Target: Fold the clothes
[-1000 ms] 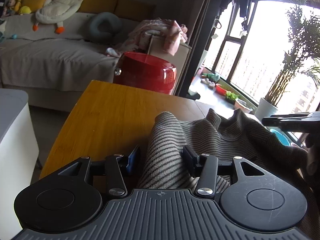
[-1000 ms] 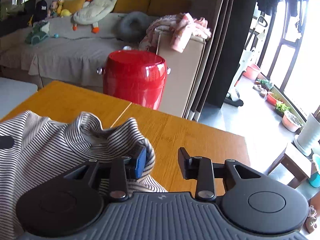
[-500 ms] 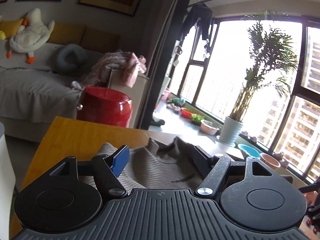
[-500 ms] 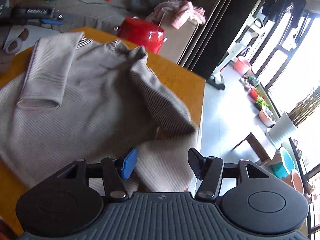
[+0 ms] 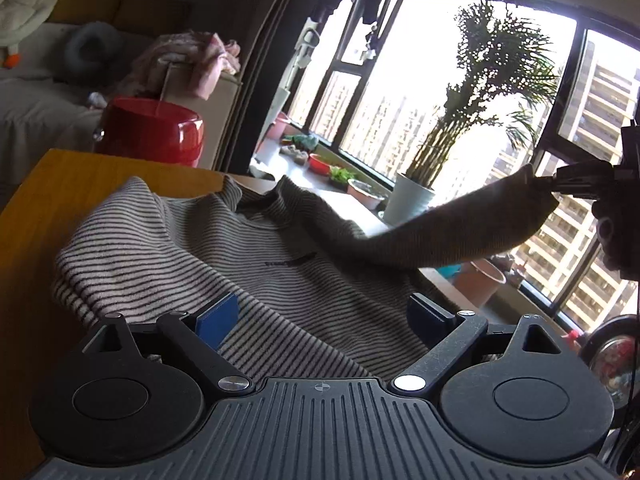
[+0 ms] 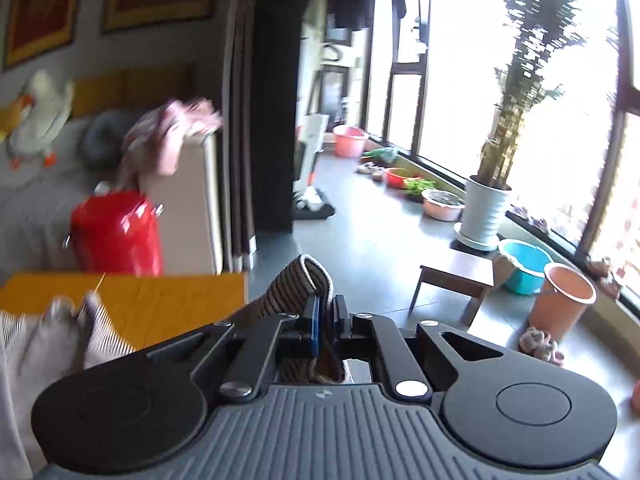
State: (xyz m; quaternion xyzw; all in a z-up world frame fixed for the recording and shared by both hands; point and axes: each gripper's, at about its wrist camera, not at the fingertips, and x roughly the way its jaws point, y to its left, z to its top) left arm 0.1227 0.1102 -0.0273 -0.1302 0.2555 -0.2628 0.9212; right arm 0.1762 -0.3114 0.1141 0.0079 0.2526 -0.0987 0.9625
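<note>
One sleeve (image 5: 452, 236) of the striped sweater (image 5: 248, 264) on the tabletop (image 5: 60, 196) stretches rightward, cuff pinched in the right claw (image 6: 325, 320) (left claw (image 5: 326, 314) spread, nearer the body).

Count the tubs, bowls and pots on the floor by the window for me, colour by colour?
Pink: 2, the tub and the basin
Red: 1, the bowl
Blue: 1, the tub
Terracotta: 1, the pot
White: 1, the planter
Total: 6
</note>
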